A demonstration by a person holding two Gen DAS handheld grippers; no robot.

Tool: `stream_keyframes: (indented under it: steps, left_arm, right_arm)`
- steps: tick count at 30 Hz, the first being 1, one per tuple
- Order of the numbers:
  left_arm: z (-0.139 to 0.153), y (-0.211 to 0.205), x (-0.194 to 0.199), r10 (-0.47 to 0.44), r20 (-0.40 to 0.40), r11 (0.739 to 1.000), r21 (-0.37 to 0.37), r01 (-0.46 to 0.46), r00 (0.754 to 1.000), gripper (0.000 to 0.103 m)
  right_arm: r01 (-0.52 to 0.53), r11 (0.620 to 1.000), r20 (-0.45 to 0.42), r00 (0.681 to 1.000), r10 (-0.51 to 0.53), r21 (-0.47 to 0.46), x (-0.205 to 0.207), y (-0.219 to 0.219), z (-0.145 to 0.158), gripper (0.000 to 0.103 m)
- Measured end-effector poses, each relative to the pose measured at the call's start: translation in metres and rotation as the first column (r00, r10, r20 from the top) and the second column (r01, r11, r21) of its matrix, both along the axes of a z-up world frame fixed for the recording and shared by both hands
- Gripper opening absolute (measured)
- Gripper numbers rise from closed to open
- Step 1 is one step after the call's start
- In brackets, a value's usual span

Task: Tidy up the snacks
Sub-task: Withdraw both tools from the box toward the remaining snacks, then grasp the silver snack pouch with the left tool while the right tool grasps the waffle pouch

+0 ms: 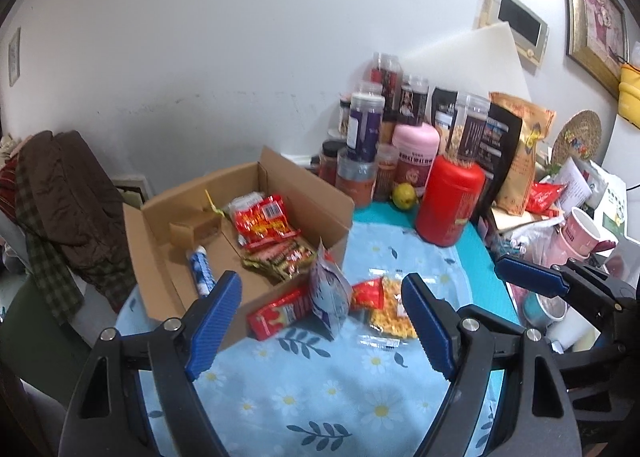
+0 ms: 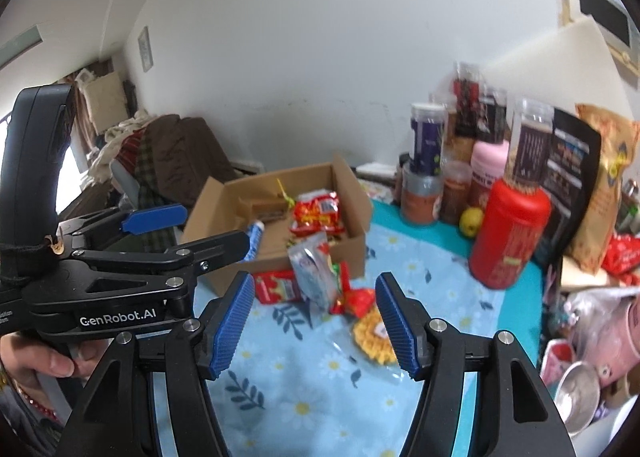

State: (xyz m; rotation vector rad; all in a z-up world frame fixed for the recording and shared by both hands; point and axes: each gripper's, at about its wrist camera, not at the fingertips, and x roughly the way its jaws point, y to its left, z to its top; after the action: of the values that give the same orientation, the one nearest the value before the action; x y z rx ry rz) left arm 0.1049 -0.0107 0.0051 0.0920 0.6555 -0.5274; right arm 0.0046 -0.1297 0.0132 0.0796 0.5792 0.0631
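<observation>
An open cardboard box [image 1: 304,185] [image 2: 352,185] sits on the flowered blue cloth and holds red snack packs [image 1: 264,221] [image 2: 318,213], gold-wrapped bars [image 1: 284,259] and a blue-white tube [image 1: 202,269] [image 2: 255,239]. In front of the box lie a red pack [image 1: 280,313] [image 2: 276,285], an upright silver-blue pouch [image 1: 329,297] [image 2: 314,273], a small red packet [image 1: 370,291] [image 2: 356,302] and a clear bag of yellow snacks [image 1: 394,315] [image 2: 374,335]. My left gripper [image 1: 322,327] [image 2: 188,227] is open and empty above the cloth. My right gripper [image 2: 316,323] [image 1: 532,277] is open and empty, near the yellow snacks.
A red canister [image 1: 450,203] [image 2: 510,233], a pink jar [image 1: 414,155], several tall jars and bags and a yellow-green fruit [image 1: 405,193] [image 2: 471,220] crowd the back right. Pink cups [image 1: 582,235] and clutter stand at the right. Clothes [image 1: 68,193] hang on a chair at left.
</observation>
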Motion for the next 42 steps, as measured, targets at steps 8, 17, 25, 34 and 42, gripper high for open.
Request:
stream_keyframes:
  steps: [8,17,25,34,42]
  left_arm:
    - [-0.032,-0.013,0.012,-0.018,-0.070,1.000,-0.002,0.018,0.997,0.082]
    - [-0.064,-0.028,0.041,0.000,-0.148,1.000,0.012,0.002,0.989,0.082]
    - [-0.089,-0.041,0.074,0.012,-0.189,1.000,0.010,-0.011,0.982,0.082]
    - [-0.105,-0.063,0.085,-0.043,-0.188,0.999,-0.012,0.042,0.981,0.076]
    - [-0.111,-0.059,0.091,-0.043,-0.215,0.999,-0.023,0.039,0.976,0.044]
  right_arm:
    - [0.012,1.000,-0.056,0.998,-0.012,0.001,0.009,-0.015,-0.034,0.064]
    - [0.043,0.998,-0.131,0.991,-0.038,0.036,0.032,-0.039,-0.067,0.064]
    - [0.103,0.994,-0.204,0.975,-0.092,0.041,0.054,-0.064,-0.097,0.064]
    - [0.184,0.981,-0.285,0.945,-0.157,0.069,0.070,-0.087,-0.127,0.077]
    - [0.192,0.972,-0.333,0.933,-0.138,0.136,0.085,-0.094,-0.144,0.077]
